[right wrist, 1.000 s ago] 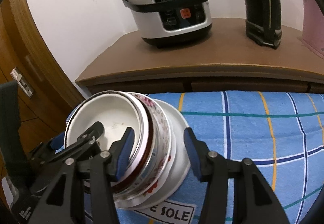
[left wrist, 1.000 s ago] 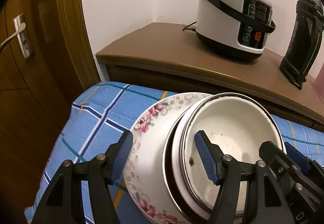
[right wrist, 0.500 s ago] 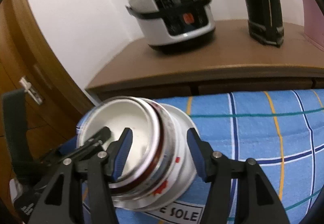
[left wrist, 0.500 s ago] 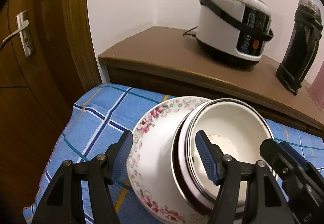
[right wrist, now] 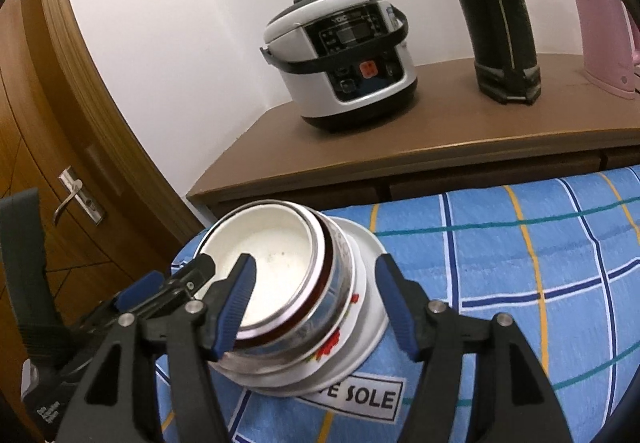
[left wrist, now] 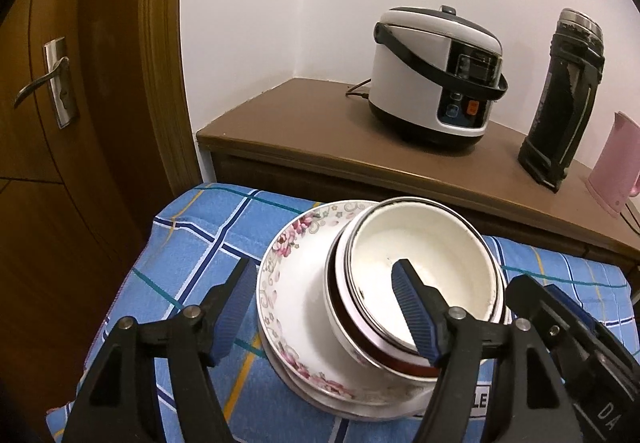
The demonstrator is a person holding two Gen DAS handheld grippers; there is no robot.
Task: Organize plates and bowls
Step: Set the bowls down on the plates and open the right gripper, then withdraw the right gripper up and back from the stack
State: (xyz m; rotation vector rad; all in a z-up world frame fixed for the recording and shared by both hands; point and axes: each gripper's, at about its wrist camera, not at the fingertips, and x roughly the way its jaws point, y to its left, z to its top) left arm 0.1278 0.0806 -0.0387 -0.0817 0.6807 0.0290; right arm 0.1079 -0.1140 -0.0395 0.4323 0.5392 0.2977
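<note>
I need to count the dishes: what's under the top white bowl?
The white bowl sits nested in a maroon-banded bowl, then a floral plate and a white plate. Anything beneath is covered.

My left hand-held gripper [left wrist: 324,313] is a black plastic frame: two angular arms with triangular cut-outs, each pinned by silver round-headed screws. Its fingers [left wrist: 412,317] carry ribbed blue pads. My right hand-held gripper [right wrist: 314,303] has the same build, with black arms, silver screws and blue ridged pads [right wrist: 394,301]. White lettering marks the black body of each, and a dark strap hangs beside the left one.
</note>
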